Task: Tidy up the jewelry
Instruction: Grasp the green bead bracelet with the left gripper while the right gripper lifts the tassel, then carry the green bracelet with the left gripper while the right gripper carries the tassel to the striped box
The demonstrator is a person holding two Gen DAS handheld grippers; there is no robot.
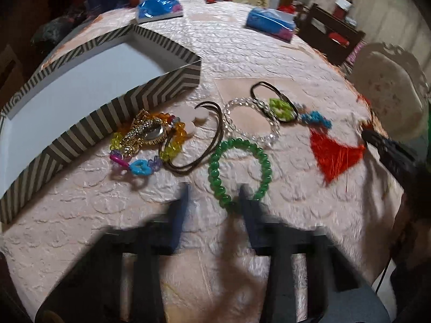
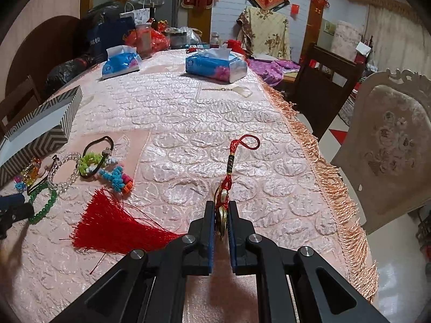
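While our right tongs pinch the red tassel charm for boxing, left tongs gape over the green bracelet, w/ nothing held.

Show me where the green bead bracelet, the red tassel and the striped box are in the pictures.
green bead bracelet point(image 1: 265, 158): left wrist view, on the beads of its right side.
red tassel point(image 2: 115, 223): right wrist view, on the middle of the spread red threads.
striped box point(image 1: 150, 97): left wrist view, on its striped near wall.

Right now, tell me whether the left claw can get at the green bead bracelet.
Probably yes: the left claw is open over the green bead bracelet, its near rim between the fingers. Nothing covers it; a brown cord lies close beside.
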